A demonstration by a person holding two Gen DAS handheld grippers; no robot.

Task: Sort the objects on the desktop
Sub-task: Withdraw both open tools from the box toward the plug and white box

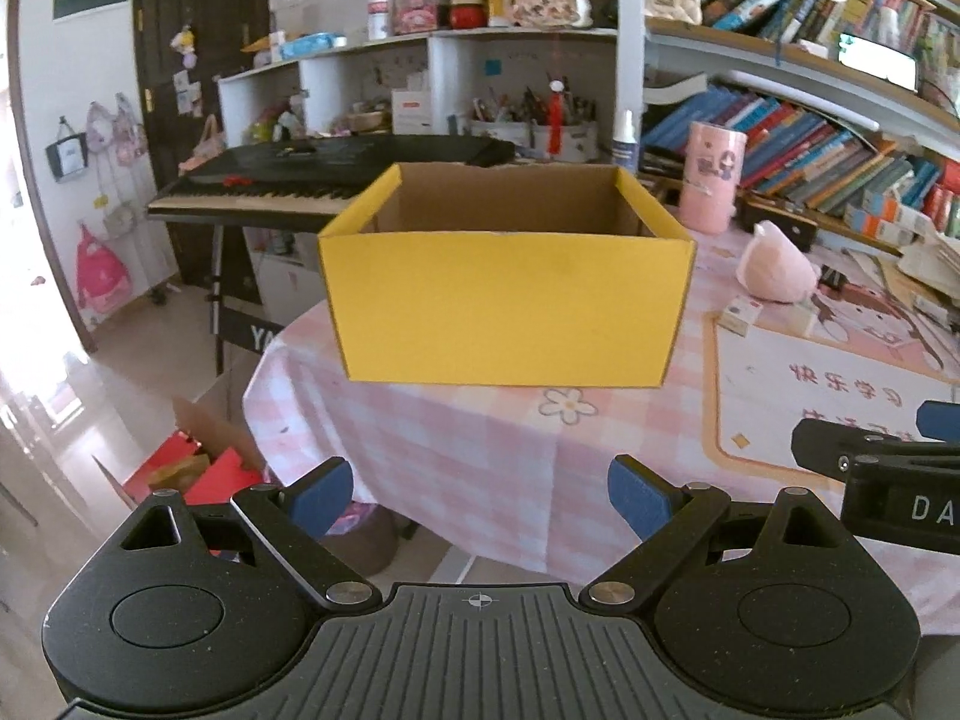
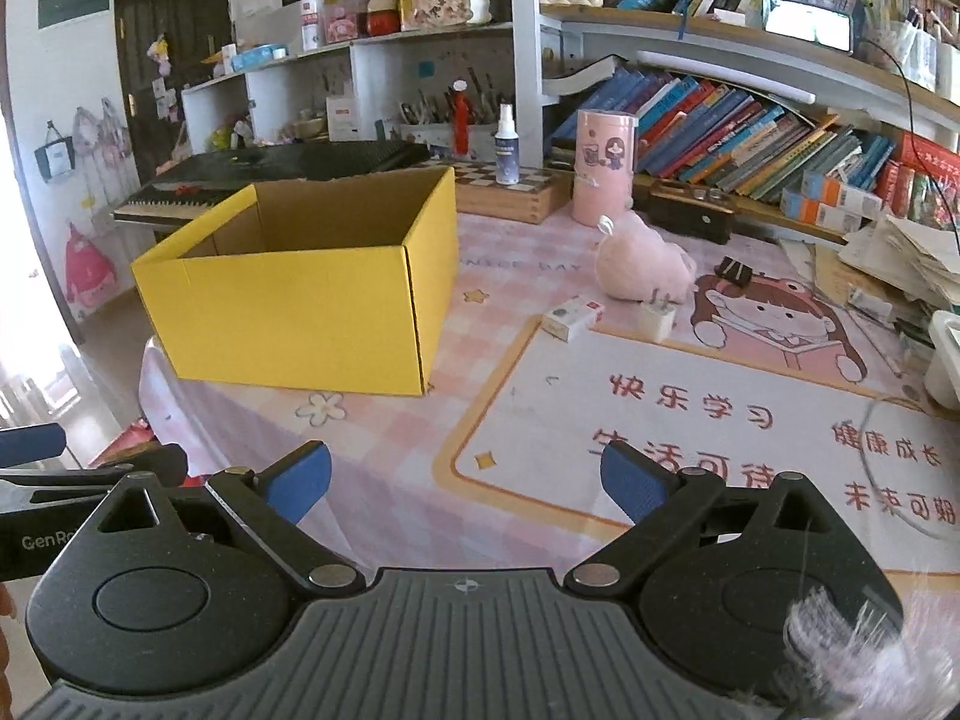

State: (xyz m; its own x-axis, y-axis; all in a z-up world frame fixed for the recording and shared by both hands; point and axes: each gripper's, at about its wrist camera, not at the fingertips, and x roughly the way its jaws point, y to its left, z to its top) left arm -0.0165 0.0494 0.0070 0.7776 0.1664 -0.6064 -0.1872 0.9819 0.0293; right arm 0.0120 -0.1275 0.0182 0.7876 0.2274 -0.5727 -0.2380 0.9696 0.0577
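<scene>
An open yellow cardboard box (image 1: 507, 306) stands on the pink checked tablecloth, also in the right wrist view (image 2: 300, 312). Behind and right of it lie a pink plush toy (image 2: 645, 270), a small white carton (image 2: 573, 315), a white charger plug (image 2: 657, 318) and a black binder clip (image 2: 735, 271). The plush (image 1: 777, 270) and carton (image 1: 741, 313) also show in the left wrist view. My left gripper (image 1: 480, 495) is open and empty, in front of the box near the table edge. My right gripper (image 2: 465, 483) is open and empty over the printed mat.
A pink cylinder (image 2: 603, 165), a spray bottle (image 2: 506, 147) and a wooden box (image 2: 510, 195) stand at the back. Bookshelves (image 2: 750, 138) and paper piles (image 2: 900, 264) line the right. A keyboard piano (image 1: 312, 180) stands beyond the table's left edge (image 1: 264, 372), with floor below.
</scene>
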